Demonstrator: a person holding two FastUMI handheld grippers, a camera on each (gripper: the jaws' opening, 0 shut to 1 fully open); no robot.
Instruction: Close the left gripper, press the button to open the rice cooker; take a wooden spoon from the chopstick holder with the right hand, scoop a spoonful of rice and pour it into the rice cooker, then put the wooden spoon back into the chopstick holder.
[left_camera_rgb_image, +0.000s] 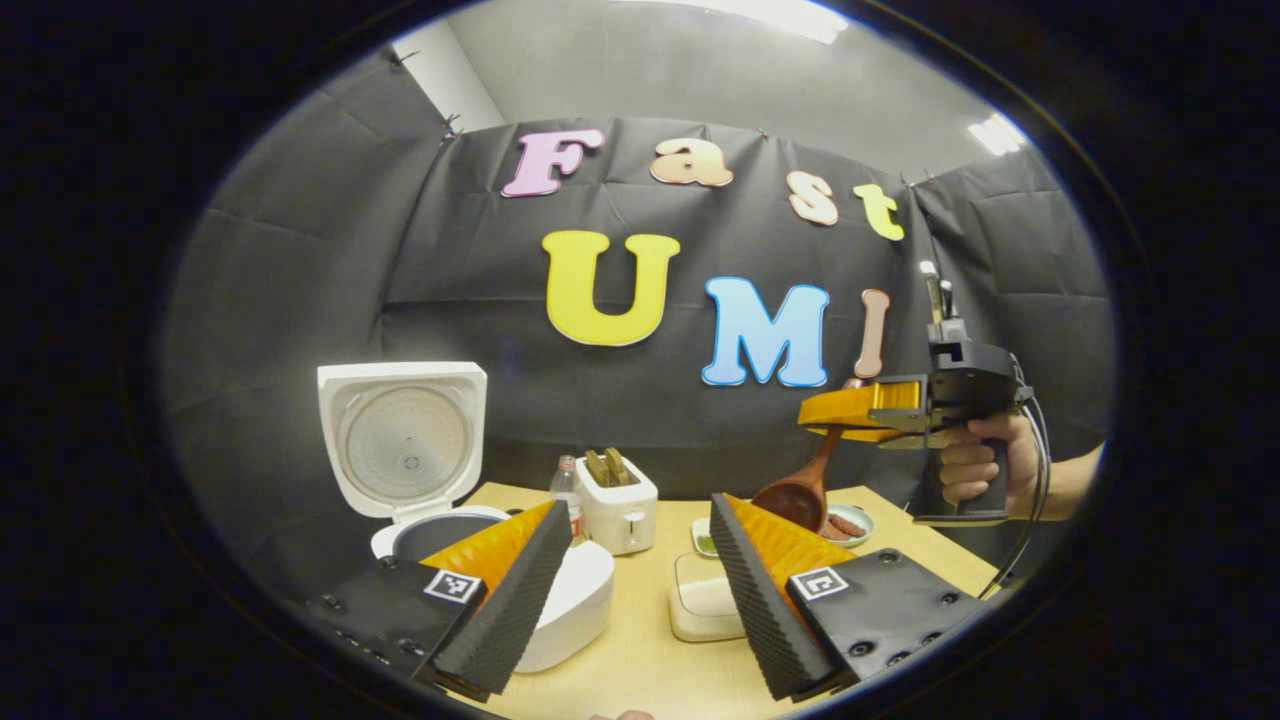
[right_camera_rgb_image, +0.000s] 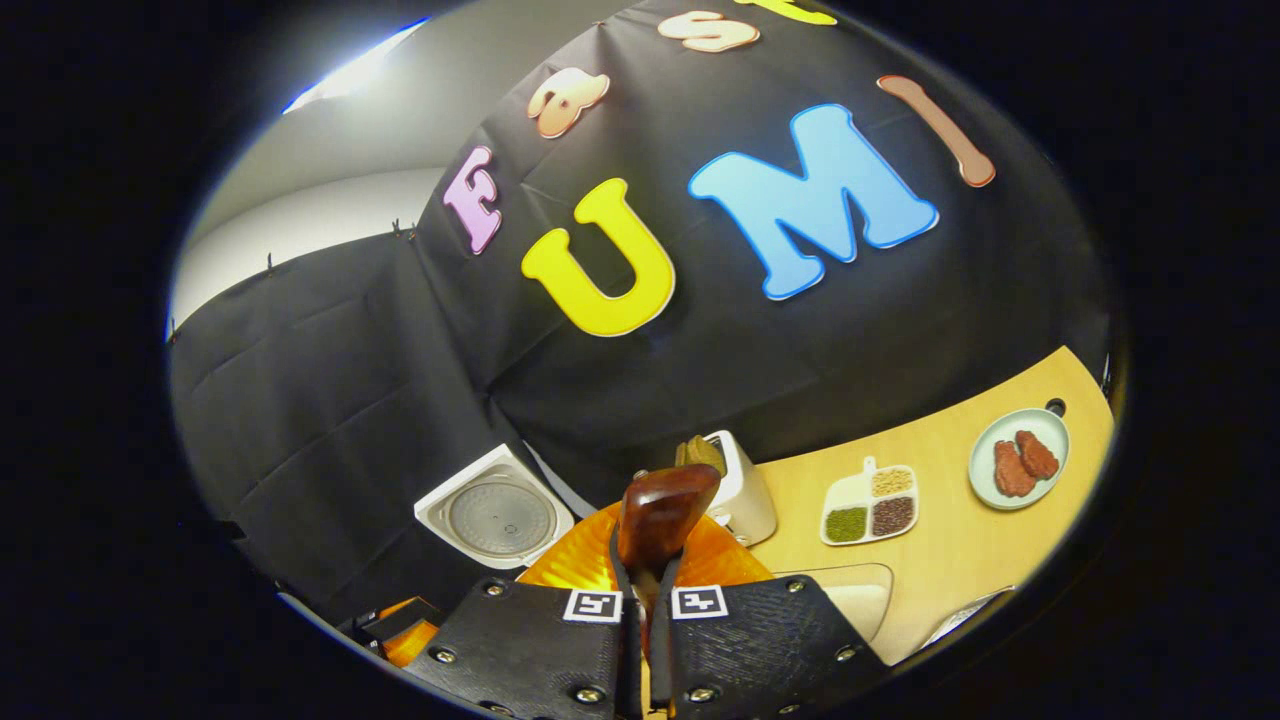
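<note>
A: What step is in hand?

B: The cooker (left_camera_rgb_image: 440, 500) is seen with its lid (left_camera_rgb_image: 403, 440) already raised. The spoon (left_camera_rgb_image: 800, 490) is held by the right gripper (left_camera_rgb_image: 850, 410), whose fingers are pressed together on the handle, bowl hanging down. The spoon is judged to be lifted and carried towards the rice, so scooping is the step at hand.

A: Where is everything?

B: Taking the toaster (left_camera_rgb_image: 620, 505) as landmark: the cooker is placed to its left, the spoon is held up to its right, above a plate (left_camera_rgb_image: 850, 525). In the right gripper view, a divided tray (right_camera_rgb_image: 868, 505) of grains is set right of the toaster on the worktop (right_camera_rgb_image: 960, 540). The left gripper (left_camera_rgb_image: 630, 590) is held wide apart, with nothing in it.

A: What is called for next?

B: The bowl must be lowered into the rice and kept level afterwards.

A: Anything unclear?

B: The holder cannot be made out. Which tray section holds rice cannot be told. The cooker's inside is hidden.
</note>
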